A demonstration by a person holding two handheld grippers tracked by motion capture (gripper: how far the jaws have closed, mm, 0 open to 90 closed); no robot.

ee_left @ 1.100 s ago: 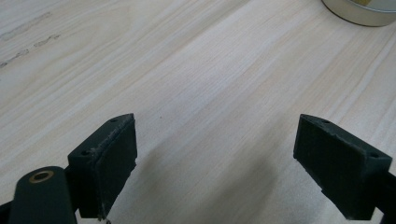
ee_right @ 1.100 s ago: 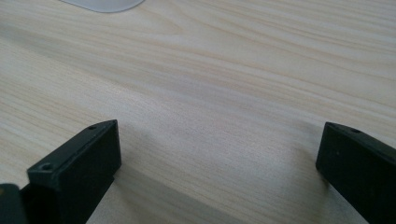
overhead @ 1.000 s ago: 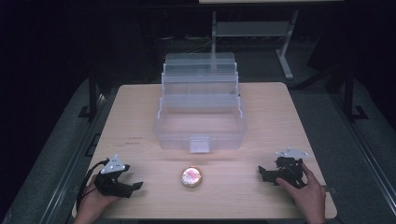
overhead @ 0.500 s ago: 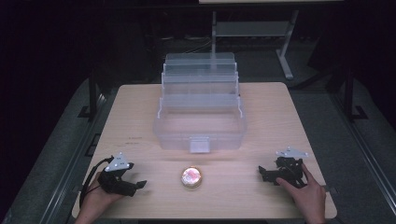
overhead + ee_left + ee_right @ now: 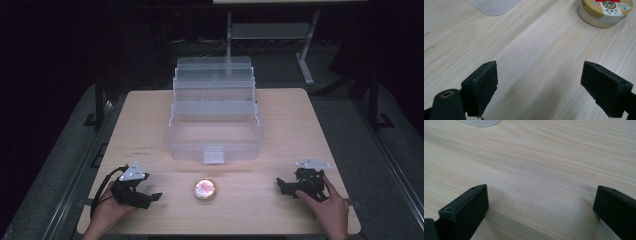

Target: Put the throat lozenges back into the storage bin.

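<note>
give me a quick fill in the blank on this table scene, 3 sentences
1. The round tin lies on the wooden table in front of the clear plastic ____.
2. The left gripper has its jaws ____.
3. Between the jaws of the right gripper lies bare ____.

Missing words: box; open; table

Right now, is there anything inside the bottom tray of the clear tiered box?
The clear tiered box stands open, and its bottom tray looks empty in the high view: only pale plastic shows there. The upper tiers' insides are too hazy to judge. The round tin sits outside, on the table.
</note>
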